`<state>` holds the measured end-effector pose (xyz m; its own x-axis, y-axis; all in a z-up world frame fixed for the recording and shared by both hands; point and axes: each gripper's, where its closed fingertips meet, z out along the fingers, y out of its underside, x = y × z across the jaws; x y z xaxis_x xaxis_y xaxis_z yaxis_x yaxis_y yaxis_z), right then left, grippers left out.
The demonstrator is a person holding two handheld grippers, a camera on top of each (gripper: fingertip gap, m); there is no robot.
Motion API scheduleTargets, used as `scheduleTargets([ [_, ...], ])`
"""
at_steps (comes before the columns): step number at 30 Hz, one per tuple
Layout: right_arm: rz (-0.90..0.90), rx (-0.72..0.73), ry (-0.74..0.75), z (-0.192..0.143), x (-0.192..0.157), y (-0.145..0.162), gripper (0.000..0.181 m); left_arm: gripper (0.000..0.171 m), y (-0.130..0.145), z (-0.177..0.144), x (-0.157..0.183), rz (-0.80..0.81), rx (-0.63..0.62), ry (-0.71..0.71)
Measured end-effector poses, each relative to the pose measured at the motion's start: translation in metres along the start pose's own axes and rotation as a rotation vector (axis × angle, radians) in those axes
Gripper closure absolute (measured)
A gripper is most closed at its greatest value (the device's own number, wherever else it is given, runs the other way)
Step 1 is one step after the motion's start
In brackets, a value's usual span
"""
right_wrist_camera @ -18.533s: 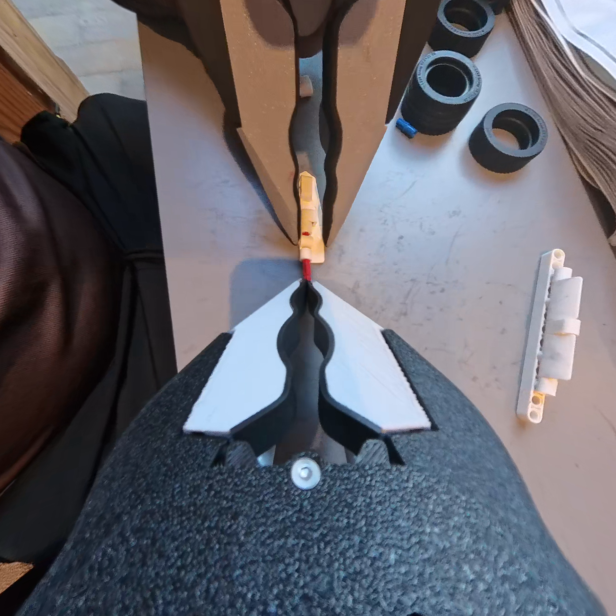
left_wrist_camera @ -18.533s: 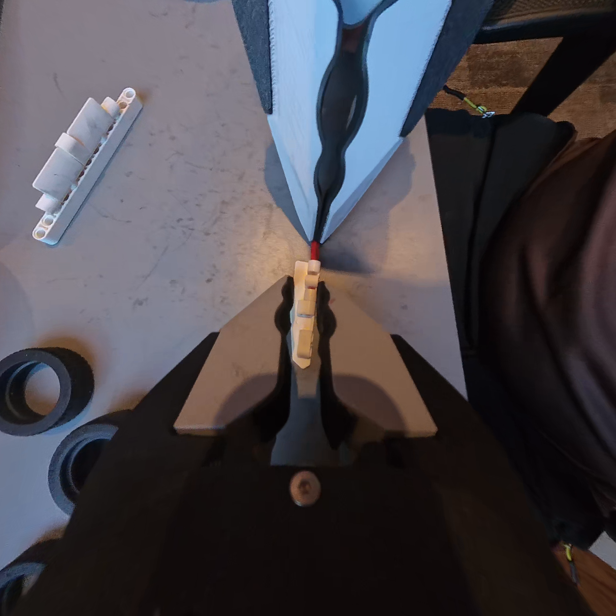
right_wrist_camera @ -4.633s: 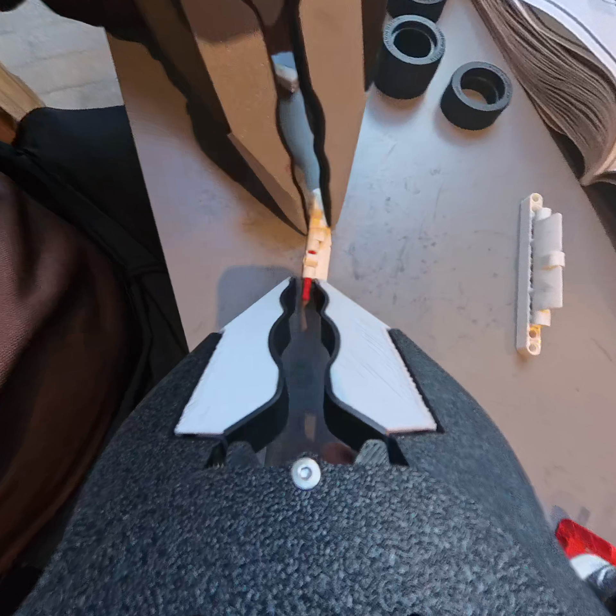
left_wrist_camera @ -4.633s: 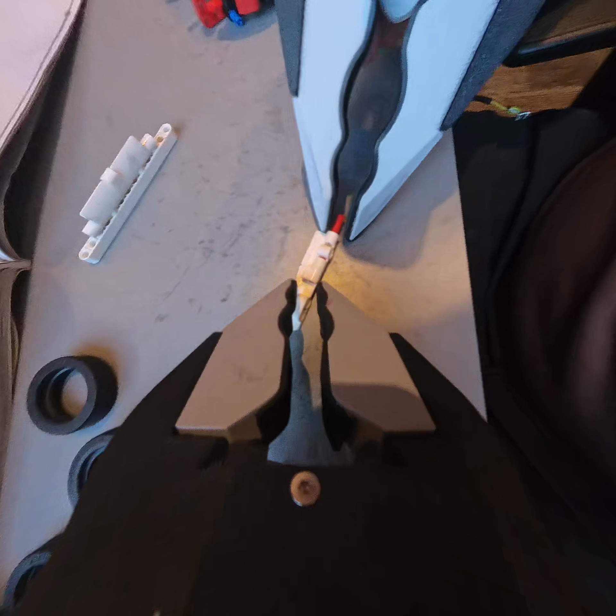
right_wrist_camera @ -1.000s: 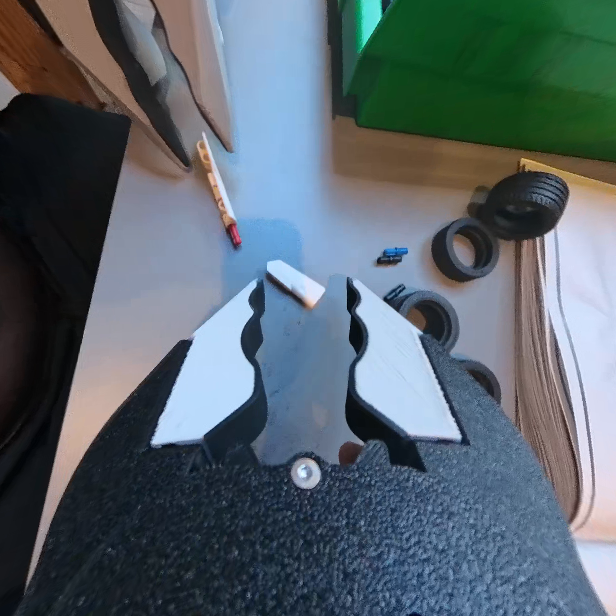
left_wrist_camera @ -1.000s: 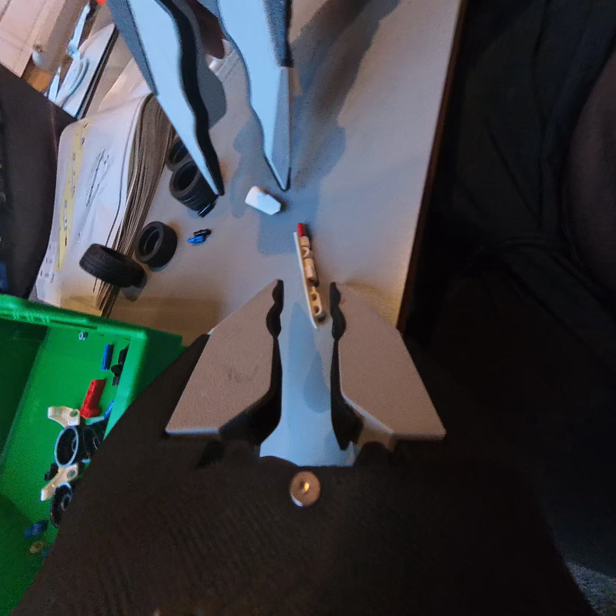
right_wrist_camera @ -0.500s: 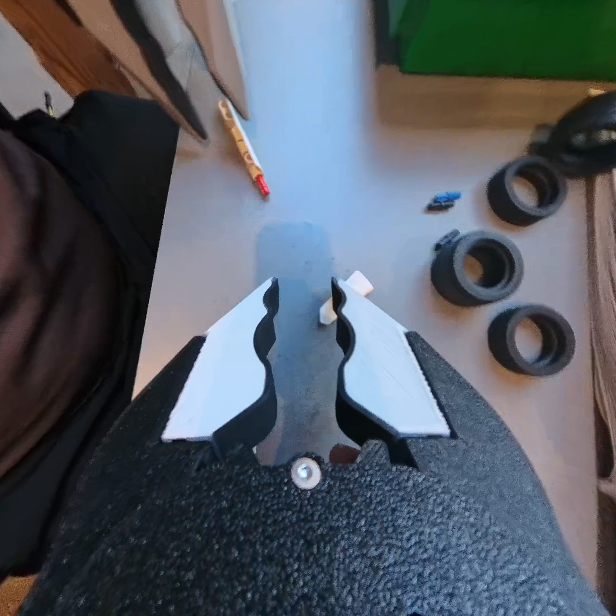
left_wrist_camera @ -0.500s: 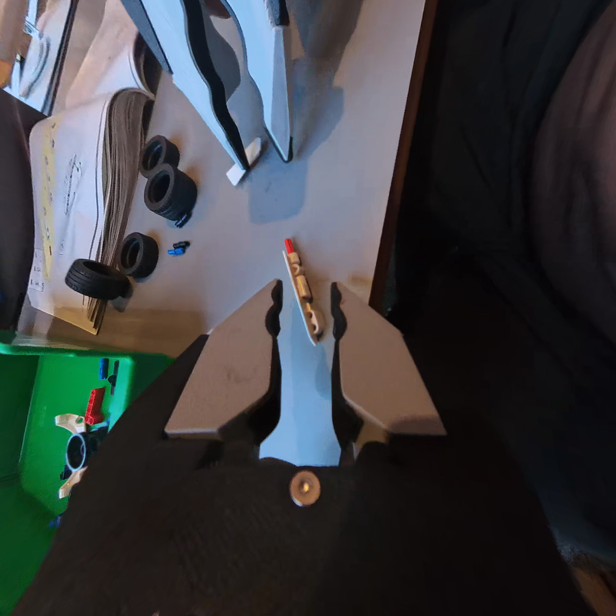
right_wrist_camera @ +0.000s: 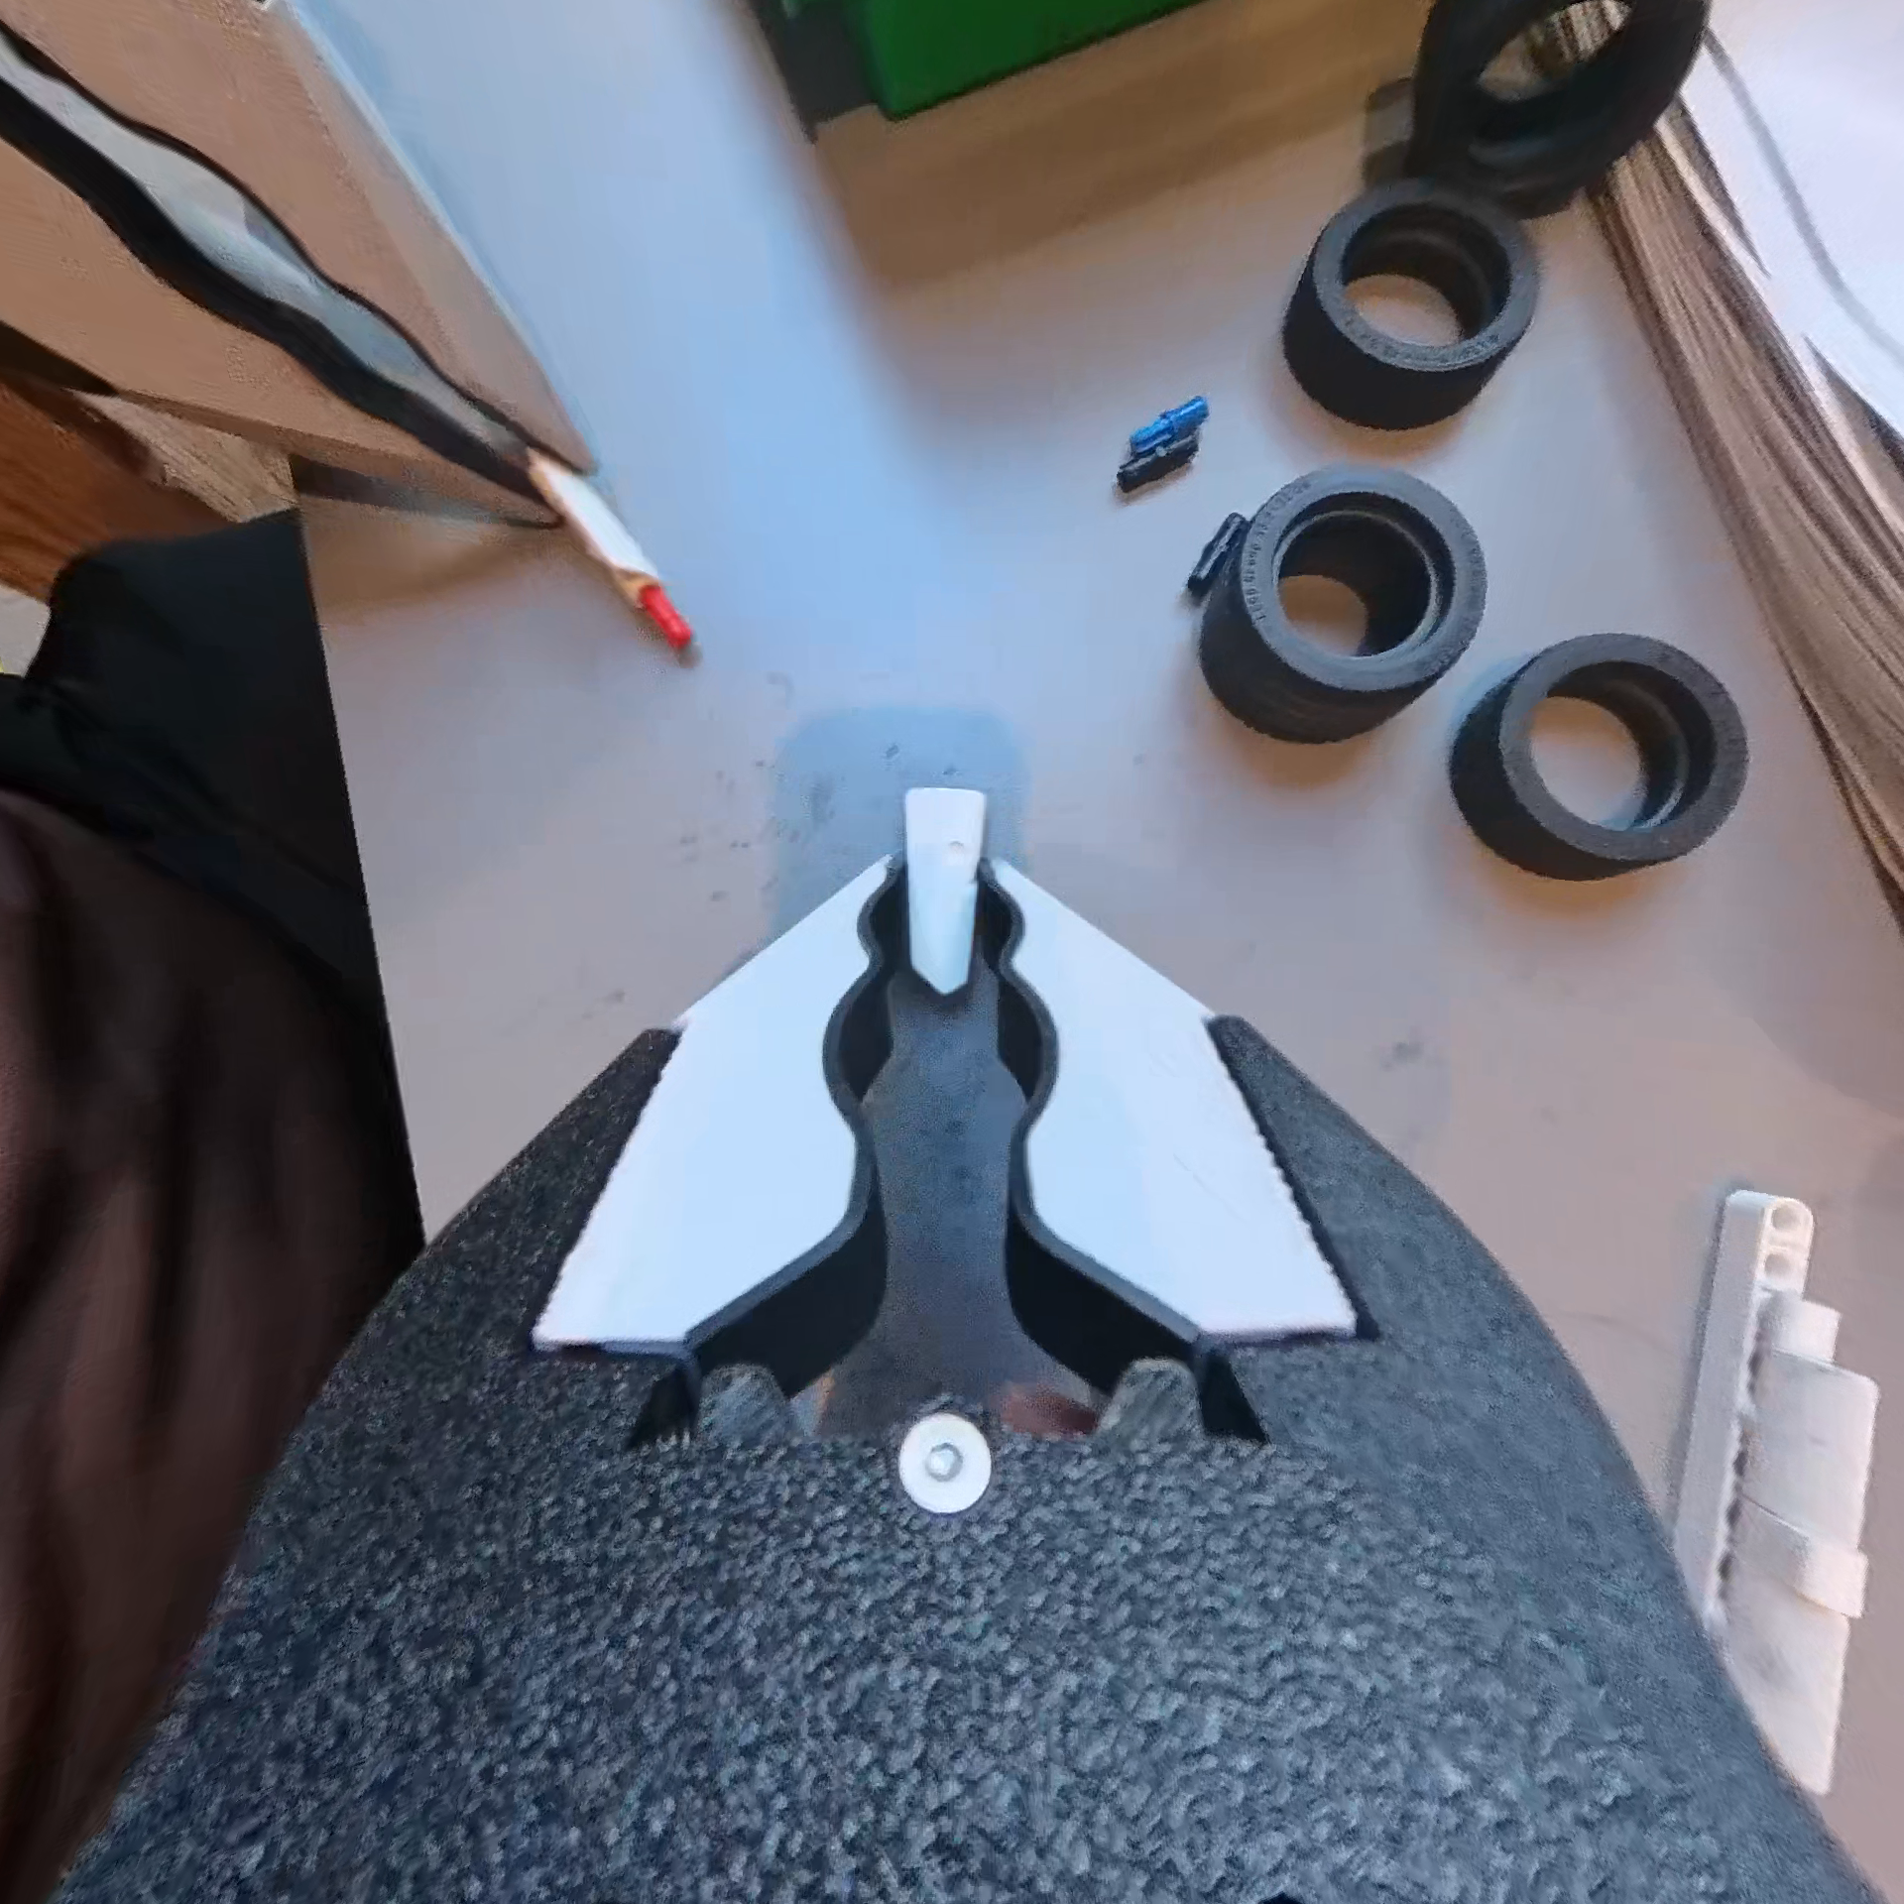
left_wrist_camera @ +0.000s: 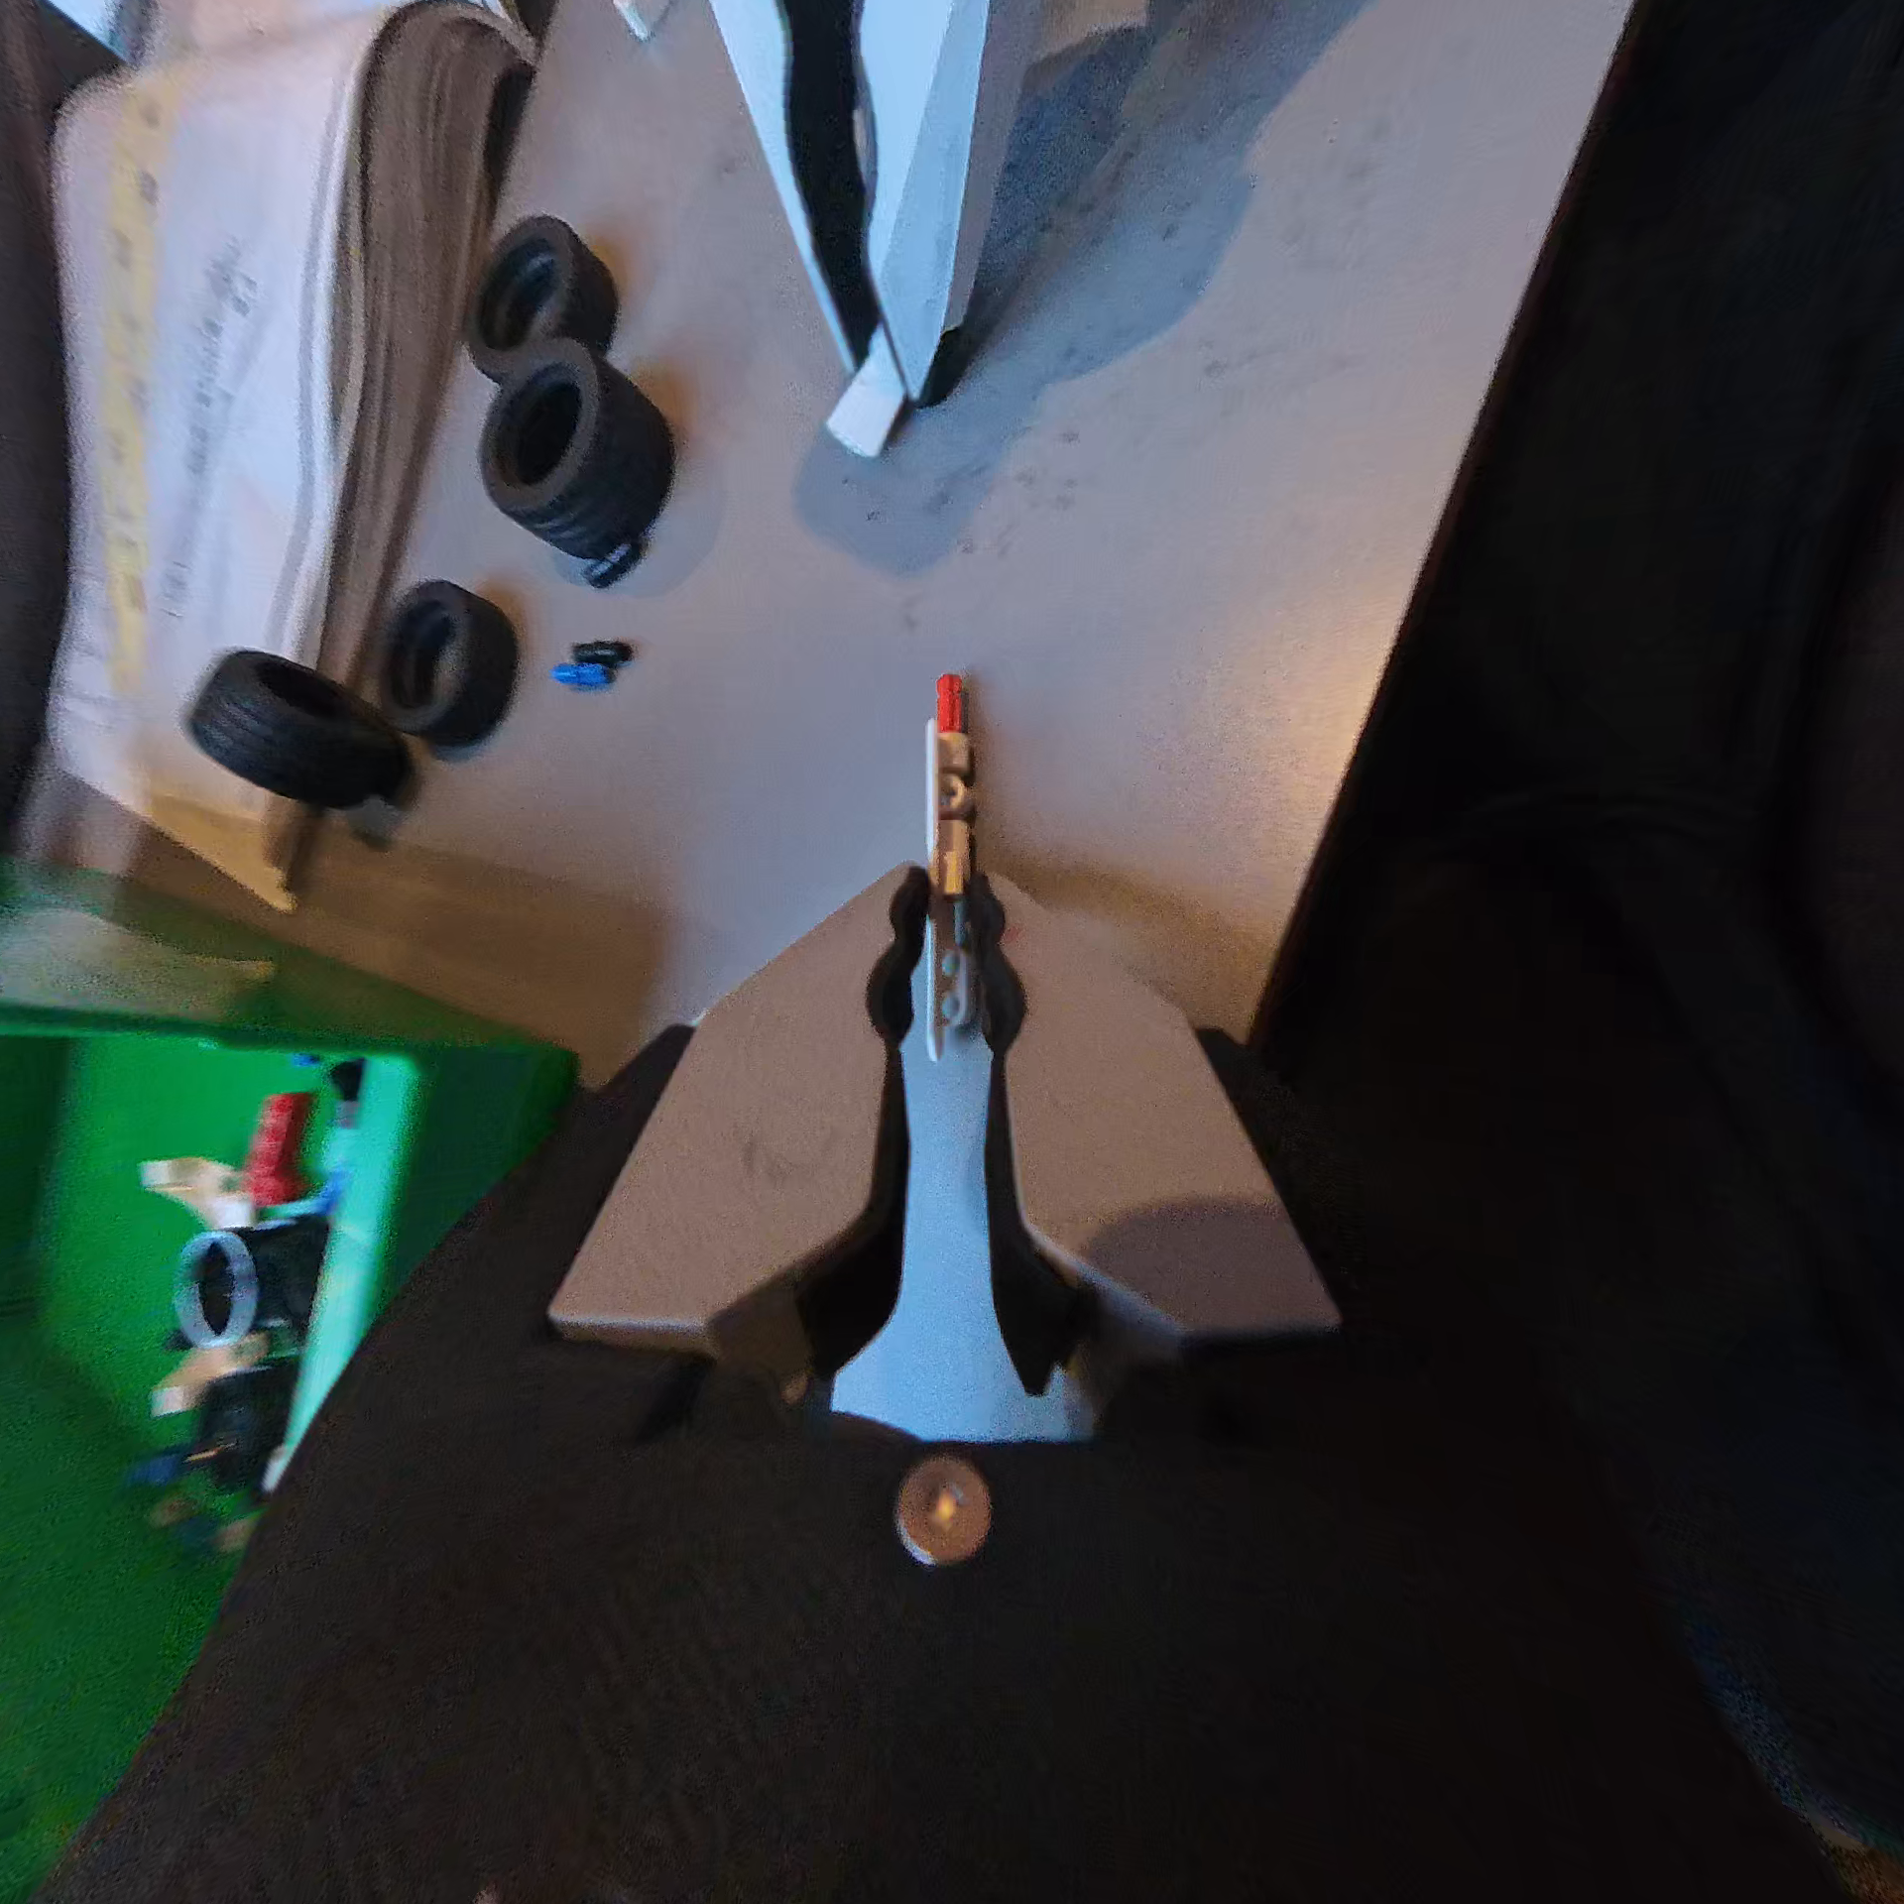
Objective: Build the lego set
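My left gripper (left_wrist_camera: 943, 891) is shut on a thin white beam (left_wrist_camera: 950, 793) with a red pin (left_wrist_camera: 949, 699) at its far end, close over the table near its edge. My right gripper (right_wrist_camera: 940, 871) is shut on a small white tapered piece (right_wrist_camera: 940, 835), which sticks out past the fingertips. In the right wrist view the left gripper (right_wrist_camera: 556, 484) shows at the upper left with the beam (right_wrist_camera: 608, 541) and red pin (right_wrist_camera: 668, 621). In the left wrist view the right gripper (left_wrist_camera: 902, 376) shows at the top with its white piece (left_wrist_camera: 863, 417).
Several black tyres (right_wrist_camera: 1345, 618) and a blue pin (right_wrist_camera: 1164, 428) lie right of the grippers, by a thick booklet (right_wrist_camera: 1772, 361). A white beam assembly (right_wrist_camera: 1772, 1463) lies at the near right. A green bin (left_wrist_camera: 103, 1236) of parts stands at the left. A person's dark clothing borders the table edge. Across from one pair of fingers to the other is roughly 11 centimetres.
Half a second ago both grippers were open, with the beam and the white piece lying on the table. Both have closed, the left on the beam and the right on the white piece.
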<state>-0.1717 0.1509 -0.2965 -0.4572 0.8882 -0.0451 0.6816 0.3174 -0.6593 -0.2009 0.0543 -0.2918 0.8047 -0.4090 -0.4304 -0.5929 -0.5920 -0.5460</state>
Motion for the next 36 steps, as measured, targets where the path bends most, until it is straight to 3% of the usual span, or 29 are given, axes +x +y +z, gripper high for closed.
scheduleTargets([
  [4, -0.093, 0.003, 0.007, -0.007, -0.004, 0.005, 0.168, 0.166, -0.011, 0.003, 0.006, 0.165, 0.015, -0.046],
  [8, -0.160, 0.010, 0.027, -0.013, -0.011, 0.013, 0.167, 0.142, -0.024, -0.006, 0.024, 0.137, 0.101, 0.026],
  [10, -0.134, 0.011, 0.018, -0.016, -0.013, 0.017, 0.168, 0.138, -0.025, -0.011, 0.032, 0.114, 0.119, 0.065],
  [14, -0.153, 0.013, -0.036, -0.021, -0.020, 0.024, 0.168, 0.143, -0.025, -0.017, 0.050, 0.041, 0.160, 0.190],
  [17, -0.177, 0.022, -0.043, -0.022, -0.020, 0.023, 0.166, 0.149, -0.034, -0.025, 0.013, -0.104, 0.218, 0.054],
  [20, -0.199, 0.051, -0.089, -0.022, -0.027, 0.019, 0.168, 0.136, -0.023, -0.021, -0.003, -0.275, 0.155, 0.106],
  [22, -0.290, 0.080, -0.110, -0.024, -0.035, 0.013, 0.166, 0.144, -0.012, -0.012, 0.002, -0.277, 0.078, 0.165],
  [25, -0.453, 0.034, -0.075, -0.026, -0.036, 0.021, 0.162, 0.166, -0.008, 0.000, 0.010, -0.159, 0.032, 0.172],
  [31, -0.352, -0.032, 0.108, -0.052, 0.001, 0.039, 0.159, 0.168, -0.017, 0.004, 0.018, 0.173, 0.019, 0.093],
  [36, -0.334, -0.019, 0.043, -0.042, -0.009, 0.031, 0.158, 0.170, -0.023, 0.013, -0.005, 0.535, -0.009, -0.213],
])
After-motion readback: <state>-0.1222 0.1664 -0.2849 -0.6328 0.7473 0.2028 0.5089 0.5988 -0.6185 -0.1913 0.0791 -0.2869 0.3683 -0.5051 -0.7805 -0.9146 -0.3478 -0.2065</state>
